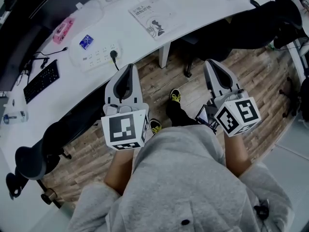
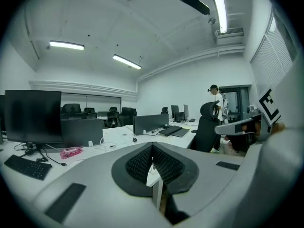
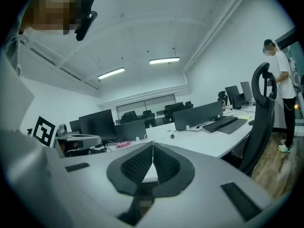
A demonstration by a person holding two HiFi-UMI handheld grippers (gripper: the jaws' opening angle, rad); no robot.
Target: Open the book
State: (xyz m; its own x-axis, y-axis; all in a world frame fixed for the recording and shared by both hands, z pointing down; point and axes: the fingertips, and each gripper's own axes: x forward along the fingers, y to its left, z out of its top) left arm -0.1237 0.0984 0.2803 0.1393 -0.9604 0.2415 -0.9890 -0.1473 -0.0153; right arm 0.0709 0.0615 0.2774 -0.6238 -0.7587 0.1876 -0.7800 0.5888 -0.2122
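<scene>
Book: the book lies closed and flat, cover up and a little askew, on the far part of the table.
Near it: bare table on all sides; a power strip with a black plug lies well to its left, nearer the table edge.
Left hand-held gripper: the left hand-held gripper has its jaws pressed together with nothing between them; it hangs over the floor just short of the table edge, close to the plug's cable and well apart from the book.
Right hand-held gripper: the right hand-held gripper has its jaws together too and is empty; it is over the floor, right of the table leg and well short of the book.
Stage: judged as the approach; the cover is untouched.
Risk, sliding: the book looks thin and the table smooth, so a tip that pushes at the cover's edge may shove the whole book along unless the other hand-held gripper pins it.
Risk, grip: closed jaws cannot pinch the cover; opened late or too deep, they may take several pages or crease the cover.
Risk, path: the left one passes near the cable and could snag it.
Risk, after lifting: a cover let go early may flop shut.
</scene>
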